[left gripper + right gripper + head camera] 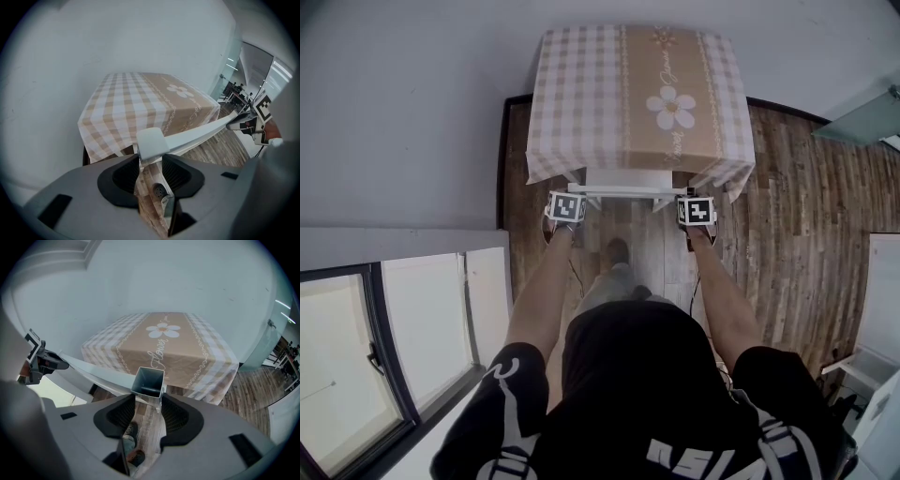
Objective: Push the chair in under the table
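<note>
The left gripper [151, 158] and right gripper [148, 397] each clamped a top corner of the white metal chair [623, 191], stiff and probably light, facing the checked-cloth table [581, 94].

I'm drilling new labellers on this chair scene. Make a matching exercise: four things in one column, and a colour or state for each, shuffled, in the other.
Column one
1 left gripper
2 right gripper
3 tablecloth
4 floor

Column two
a brown wood planks
b shut on the capped chair post
c checked beige with a daisy
d shut on the open-ended chair post

Pairs: 1-b, 2-d, 3-c, 4-a
</note>
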The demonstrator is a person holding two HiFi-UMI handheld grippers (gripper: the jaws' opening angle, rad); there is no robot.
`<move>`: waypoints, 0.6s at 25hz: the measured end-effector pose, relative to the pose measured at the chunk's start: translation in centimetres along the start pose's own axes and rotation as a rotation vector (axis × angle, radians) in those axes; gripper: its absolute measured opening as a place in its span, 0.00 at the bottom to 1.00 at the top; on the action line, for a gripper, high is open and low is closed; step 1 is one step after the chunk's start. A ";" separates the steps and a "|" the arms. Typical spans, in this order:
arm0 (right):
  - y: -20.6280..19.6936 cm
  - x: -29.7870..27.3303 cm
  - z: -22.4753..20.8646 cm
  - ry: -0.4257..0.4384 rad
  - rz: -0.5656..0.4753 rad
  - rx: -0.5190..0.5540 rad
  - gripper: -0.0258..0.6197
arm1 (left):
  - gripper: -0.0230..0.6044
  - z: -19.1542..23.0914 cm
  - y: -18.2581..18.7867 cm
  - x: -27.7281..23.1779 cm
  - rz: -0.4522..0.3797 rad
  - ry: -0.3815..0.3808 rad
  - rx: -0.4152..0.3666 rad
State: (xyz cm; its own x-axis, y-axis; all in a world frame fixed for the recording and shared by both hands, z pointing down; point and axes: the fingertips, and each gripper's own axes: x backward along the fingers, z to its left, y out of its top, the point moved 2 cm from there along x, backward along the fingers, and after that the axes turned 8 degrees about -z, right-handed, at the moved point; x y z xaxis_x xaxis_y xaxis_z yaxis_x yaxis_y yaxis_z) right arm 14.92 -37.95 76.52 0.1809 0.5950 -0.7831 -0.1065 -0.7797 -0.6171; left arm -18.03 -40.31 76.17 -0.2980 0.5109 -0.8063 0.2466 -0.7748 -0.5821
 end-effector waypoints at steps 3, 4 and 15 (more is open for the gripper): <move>0.3 -0.4 -0.2 0.004 0.004 0.002 0.33 | 0.30 0.1 0.6 -0.2 0.002 0.004 -0.003; 0.4 -0.4 -0.3 0.004 0.004 0.003 0.33 | 0.30 0.1 0.7 -0.2 0.003 0.007 -0.003; 2.5 -1.8 -0.9 -0.008 0.012 0.009 0.33 | 0.30 1.2 2.6 -1.5 0.022 0.022 -0.027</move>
State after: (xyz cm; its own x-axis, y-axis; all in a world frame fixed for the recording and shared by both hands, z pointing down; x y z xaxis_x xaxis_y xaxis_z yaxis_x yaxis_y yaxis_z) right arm 15.20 -41.10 76.48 0.1719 0.5872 -0.7910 -0.1173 -0.7850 -0.6083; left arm -18.03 -43.55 75.97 -0.2718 0.5020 -0.8211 0.2777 -0.7760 -0.5663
